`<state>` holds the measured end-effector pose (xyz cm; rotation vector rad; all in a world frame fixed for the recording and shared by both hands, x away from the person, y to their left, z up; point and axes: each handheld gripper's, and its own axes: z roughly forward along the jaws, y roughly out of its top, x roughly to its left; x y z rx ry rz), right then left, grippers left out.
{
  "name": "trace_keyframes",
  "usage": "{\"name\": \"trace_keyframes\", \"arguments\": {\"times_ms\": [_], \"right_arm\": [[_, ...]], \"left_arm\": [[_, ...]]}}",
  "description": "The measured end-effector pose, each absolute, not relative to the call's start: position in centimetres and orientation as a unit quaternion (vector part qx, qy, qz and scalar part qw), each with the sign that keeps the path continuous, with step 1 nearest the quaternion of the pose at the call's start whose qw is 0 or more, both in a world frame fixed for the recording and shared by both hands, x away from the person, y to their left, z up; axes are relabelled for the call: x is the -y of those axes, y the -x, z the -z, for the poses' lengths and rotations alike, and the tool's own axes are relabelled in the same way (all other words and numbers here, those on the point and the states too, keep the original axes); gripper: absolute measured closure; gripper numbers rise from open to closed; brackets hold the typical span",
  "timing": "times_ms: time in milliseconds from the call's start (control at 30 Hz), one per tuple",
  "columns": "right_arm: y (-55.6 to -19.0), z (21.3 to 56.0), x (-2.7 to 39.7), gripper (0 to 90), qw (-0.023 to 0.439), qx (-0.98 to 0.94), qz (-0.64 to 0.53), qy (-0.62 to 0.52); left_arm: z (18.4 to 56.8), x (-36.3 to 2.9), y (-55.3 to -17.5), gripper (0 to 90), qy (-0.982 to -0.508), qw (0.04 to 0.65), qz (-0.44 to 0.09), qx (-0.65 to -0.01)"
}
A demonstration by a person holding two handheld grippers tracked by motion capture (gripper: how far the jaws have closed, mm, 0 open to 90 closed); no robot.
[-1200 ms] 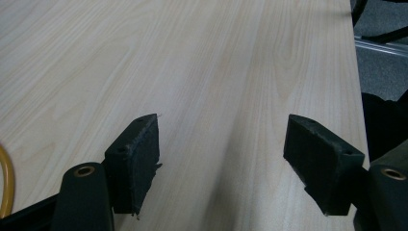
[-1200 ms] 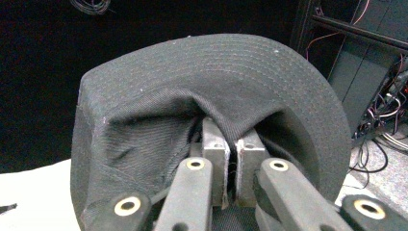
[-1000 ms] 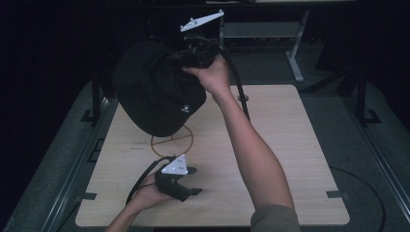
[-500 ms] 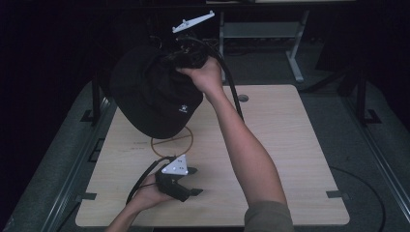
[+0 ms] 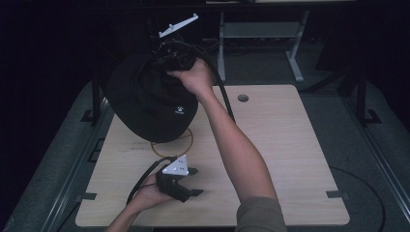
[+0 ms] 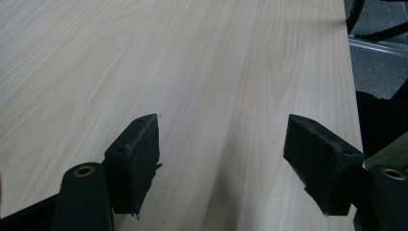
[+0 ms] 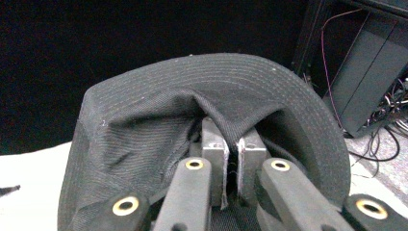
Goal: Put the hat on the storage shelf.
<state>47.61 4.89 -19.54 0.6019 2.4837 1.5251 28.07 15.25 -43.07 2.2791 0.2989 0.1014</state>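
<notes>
A black bucket hat (image 5: pixel 150 104) with a small white logo hangs in the air over the table's far left corner. My right gripper (image 5: pixel 167 60) is shut on its brim, which droops over the jaws in the right gripper view, hat (image 7: pixel 207 110), gripper (image 7: pixel 233 168). My left gripper (image 5: pixel 191 181) rests on the wooden table (image 5: pixel 285 145) near the front edge, open, with nothing between its jaws. In the left gripper view the left gripper (image 6: pixel 221 159) stands wide apart over bare wood (image 6: pixel 192 72).
A thin orange ring (image 5: pixel 183 145) is drawn on the table just below the hat. A round cable hole (image 5: pixel 243 98) sits near the far edge. A grey metal stand (image 5: pixel 261 34) rises behind the table. Dark floor surrounds the table.
The right gripper has carried the hat a little farther back and up. The left gripper has stayed where it was.
</notes>
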Motion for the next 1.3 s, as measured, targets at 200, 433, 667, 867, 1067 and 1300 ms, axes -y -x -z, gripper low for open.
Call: {"name": "trace_keyframes", "arguments": {"times_ms": [200,433,667,867,1067,1300], "right_arm": [[-47.6,20.0,-6.5,77.6,0.090,-0.846,-0.490,-0.193],[-46.9,20.1,-6.1,57.1,0.090,-0.850,-0.482,-0.195],[-46.3,20.8,-3.0,49.8,0.080,-0.846,-0.484,-0.208],[-45.6,21.7,0.4,45.6,0.074,-0.831,-0.501,-0.229],[-45.2,22.2,2.9,42.5,0.071,-0.821,-0.512,-0.243],[-44.7,22.5,5.1,39.2,0.077,-0.813,-0.518,-0.255]], "left_arm": [[43.2,-14.8,-27.8,28.0,-0.907,0.404,-0.038,-0.109],[43.5,-14.2,-27.3,28.0,-0.911,0.398,-0.031,-0.099],[43.5,-14.3,-27.3,27.9,-0.909,0.403,-0.024,-0.105],[43.6,-14.6,-27.4,28.0,-0.908,0.402,-0.026,-0.110],[43.6,-14.7,-27.6,27.9,-0.905,0.409,-0.027,-0.118],[43.7,-14.7,-27.6,27.9,-0.900,0.416,-0.022,-0.126]]}}
